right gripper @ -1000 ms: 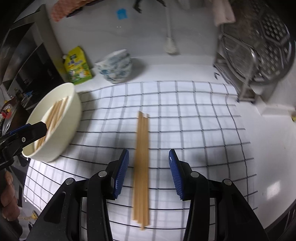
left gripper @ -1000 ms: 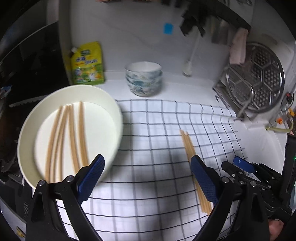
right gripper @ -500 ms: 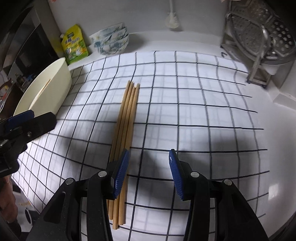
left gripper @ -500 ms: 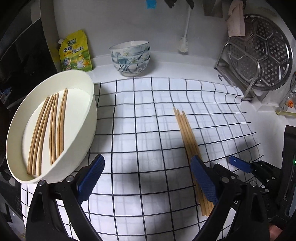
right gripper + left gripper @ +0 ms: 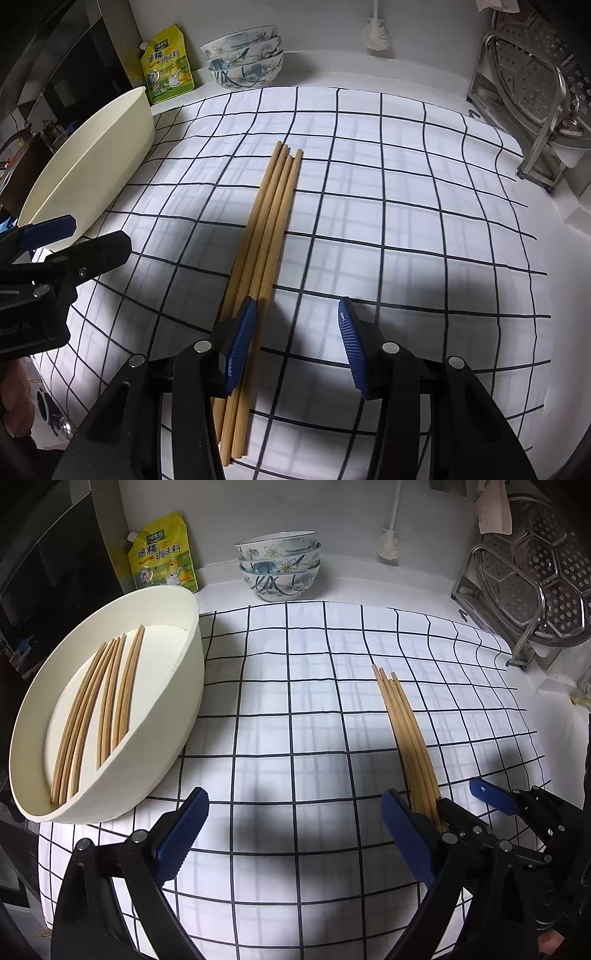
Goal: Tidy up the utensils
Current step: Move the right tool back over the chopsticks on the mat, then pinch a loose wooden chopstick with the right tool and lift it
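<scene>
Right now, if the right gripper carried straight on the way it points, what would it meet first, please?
Probably the bundle of wooden chopsticks on the checked white cloth; they lie by its left pad, so the open right gripper might land on cloth beside them.

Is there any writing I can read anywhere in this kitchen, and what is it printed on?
"鸡精调味料": large characters on the yellow seasoning pouch leaning against the back wall.
Green logo above them and small print below: too small to read.
"...obot.AI": partial white lettering on the black left gripper's body, its start cut off.
</scene>
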Demonstrator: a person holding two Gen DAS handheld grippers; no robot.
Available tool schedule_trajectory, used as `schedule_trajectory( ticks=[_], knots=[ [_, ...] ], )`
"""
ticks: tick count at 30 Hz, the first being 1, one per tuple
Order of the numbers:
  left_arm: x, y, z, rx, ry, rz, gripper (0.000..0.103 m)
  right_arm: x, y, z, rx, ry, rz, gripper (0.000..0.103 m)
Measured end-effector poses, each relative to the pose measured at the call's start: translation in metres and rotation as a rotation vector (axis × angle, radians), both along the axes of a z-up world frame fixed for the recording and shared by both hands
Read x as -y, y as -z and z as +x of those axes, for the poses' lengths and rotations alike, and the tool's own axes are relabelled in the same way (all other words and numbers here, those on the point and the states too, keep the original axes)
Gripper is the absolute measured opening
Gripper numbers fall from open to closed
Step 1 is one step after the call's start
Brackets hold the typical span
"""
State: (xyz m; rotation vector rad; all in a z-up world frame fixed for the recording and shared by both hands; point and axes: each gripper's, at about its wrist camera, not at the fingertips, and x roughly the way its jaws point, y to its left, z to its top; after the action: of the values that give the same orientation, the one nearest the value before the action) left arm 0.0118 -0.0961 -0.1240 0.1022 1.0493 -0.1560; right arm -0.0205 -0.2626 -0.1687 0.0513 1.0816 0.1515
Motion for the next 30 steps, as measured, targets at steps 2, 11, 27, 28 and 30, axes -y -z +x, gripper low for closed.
schedule_trajectory(
  ticks=[2, 11, 27, 28, 30],
  knots=[
    [0.002, 0.001, 0.0, -0.001, 0.003, -0.003, 0.092, 0.004, 0.001, 0.0, 0.001, 0.005, -0.002, 0.045],
    [0.017, 0.014, -0.001, -0.03, 0.027, -0.01, 0.092, 0.021, 0.001, -0.003, 0.018, 0.03, -0.008, 0.045],
    [0.049, 0.038, 0.005, -0.076, 0.067, 0.006, 0.093, 0.057, -0.006, -0.012, 0.054, 0.083, 0.01, 0.045],
    [0.05, 0.039, 0.006, -0.081, 0.066, 0.003, 0.093, 0.057, -0.007, -0.012, 0.053, 0.085, 0.008, 0.045],
    [0.051, 0.041, 0.006, -0.086, 0.067, -0.004, 0.093, 0.059, -0.008, -0.012, 0.056, 0.093, 0.01, 0.045]
  ],
)
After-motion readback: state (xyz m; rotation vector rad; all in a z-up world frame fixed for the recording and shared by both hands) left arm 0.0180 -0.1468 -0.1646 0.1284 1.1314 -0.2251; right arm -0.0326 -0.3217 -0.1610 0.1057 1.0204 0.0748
